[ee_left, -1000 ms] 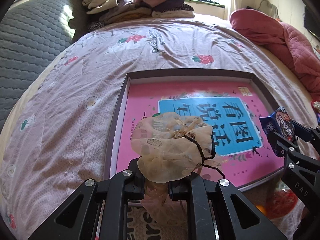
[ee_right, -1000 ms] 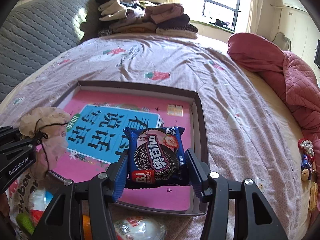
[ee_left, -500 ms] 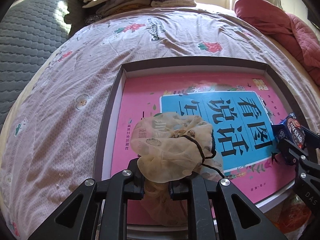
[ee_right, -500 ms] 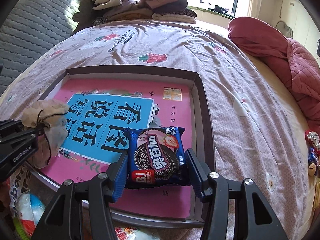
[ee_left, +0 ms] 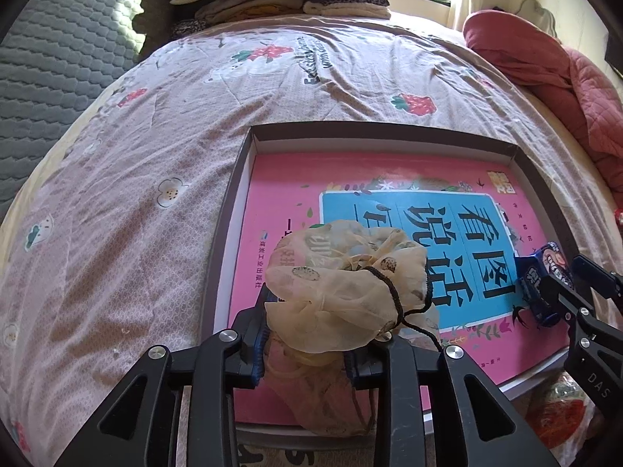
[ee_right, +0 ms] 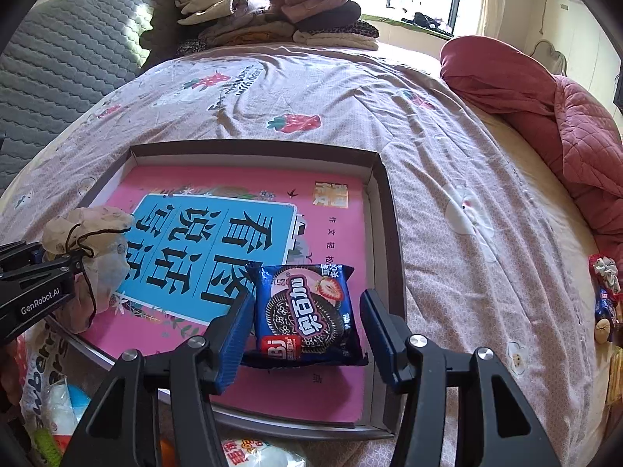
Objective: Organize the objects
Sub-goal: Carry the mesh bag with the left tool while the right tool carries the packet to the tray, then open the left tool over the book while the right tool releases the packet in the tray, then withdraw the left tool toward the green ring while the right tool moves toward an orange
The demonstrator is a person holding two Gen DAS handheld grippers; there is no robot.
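A shallow grey-rimmed box [ee_left: 233, 202] [ee_right: 389, 210] with a pink and blue book in it lies on the bed. My left gripper [ee_left: 307, 334] is shut on a cream mesh drawstring pouch [ee_left: 342, 292], held over the box's near left part; the pouch also shows in the right wrist view [ee_right: 93, 233]. My right gripper [ee_right: 303, 334] is open. A blue cookie packet [ee_right: 303, 315] lies on the book between its fingers, apart from both pads. It also shows at the right of the left wrist view [ee_left: 545, 272].
Folded clothes [ee_right: 272, 11] are stacked at the far end of the bed. A red quilt [ee_right: 545, 97] lies at the right. Snack bags [ee_right: 257, 453] lie below the box's near edge. Small wrapped items [ee_right: 603, 299] lie at the right edge.
Both grippers moved forward over the box. My right gripper opened and the cookie packet now lies on the book. The left gripper still holds the pouch.
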